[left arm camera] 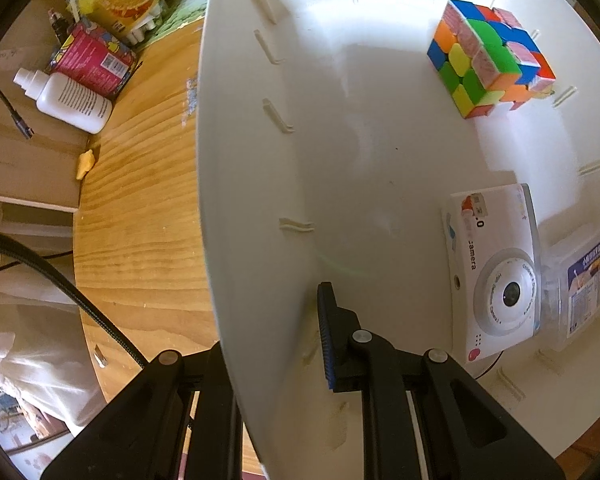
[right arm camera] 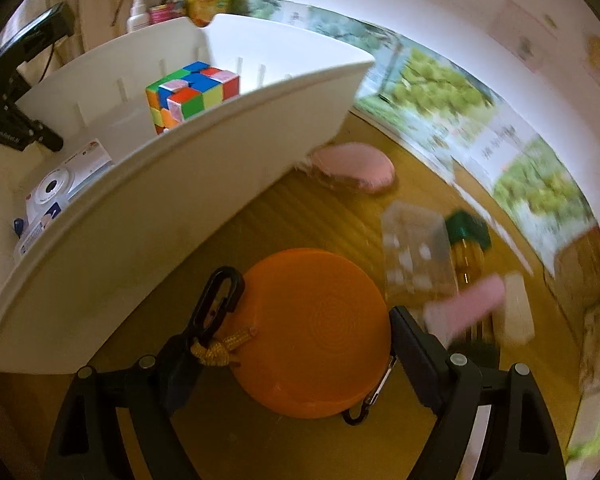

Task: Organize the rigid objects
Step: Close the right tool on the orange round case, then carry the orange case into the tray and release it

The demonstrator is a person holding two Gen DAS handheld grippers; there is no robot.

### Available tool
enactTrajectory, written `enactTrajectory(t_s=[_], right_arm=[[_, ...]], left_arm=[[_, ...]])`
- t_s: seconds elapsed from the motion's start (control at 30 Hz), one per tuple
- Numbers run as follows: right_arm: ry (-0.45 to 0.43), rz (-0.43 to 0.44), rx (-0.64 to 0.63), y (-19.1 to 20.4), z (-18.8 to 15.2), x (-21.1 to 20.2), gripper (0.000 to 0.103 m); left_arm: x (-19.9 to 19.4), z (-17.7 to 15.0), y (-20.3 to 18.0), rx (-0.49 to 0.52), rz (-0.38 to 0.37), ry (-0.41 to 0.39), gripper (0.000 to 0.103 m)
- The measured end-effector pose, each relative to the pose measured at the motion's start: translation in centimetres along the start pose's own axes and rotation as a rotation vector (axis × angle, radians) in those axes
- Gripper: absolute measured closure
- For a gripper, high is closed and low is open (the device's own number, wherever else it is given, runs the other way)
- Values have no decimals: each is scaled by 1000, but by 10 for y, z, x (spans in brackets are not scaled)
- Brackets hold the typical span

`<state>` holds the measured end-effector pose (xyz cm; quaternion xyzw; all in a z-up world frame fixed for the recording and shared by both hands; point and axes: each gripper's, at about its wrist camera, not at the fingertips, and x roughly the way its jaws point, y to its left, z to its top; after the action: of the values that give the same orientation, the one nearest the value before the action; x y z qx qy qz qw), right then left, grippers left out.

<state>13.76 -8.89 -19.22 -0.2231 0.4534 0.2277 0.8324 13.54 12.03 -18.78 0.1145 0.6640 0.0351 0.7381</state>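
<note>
right claw (right arm camera: 288, 336) wide around orange disc (right arm camera: 312, 332); left claw (left arm camera: 276, 336) clamped on white bin wall (left arm camera: 252, 184)

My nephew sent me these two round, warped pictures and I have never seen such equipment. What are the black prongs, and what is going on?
A person holds a two-fingered gripper in each hand, each carrying a wide-angle camera. The left gripper pinches the wall of a white plastic bin holding a multicoloured puzzle cube, a white toy camera and a clear plastic box. The right gripper clasps a flat orange disc with a black clip above the wooden table.
</note>
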Motion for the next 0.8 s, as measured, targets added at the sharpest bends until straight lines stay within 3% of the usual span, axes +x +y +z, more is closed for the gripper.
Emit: enactTrajectory(t_s=[0.4, 0.63, 0.7, 0.8], right_arm=[[-20, -27, 442, -5, -38, -26, 17], [-65, -28, 627, -2, -57, -40, 17], [-76, -46, 666, 0, -61, -46, 25], [-82, -45, 726, -3, -65, -51, 25]], left_arm=[[-13, -20, -11, 52, -31, -44, 86], [-14, -25, -10, 50, -46, -42, 86], [-15, -23, -8, 45, -48, -36, 86], [-15, -20, -7, 43, -52, -33, 86]])
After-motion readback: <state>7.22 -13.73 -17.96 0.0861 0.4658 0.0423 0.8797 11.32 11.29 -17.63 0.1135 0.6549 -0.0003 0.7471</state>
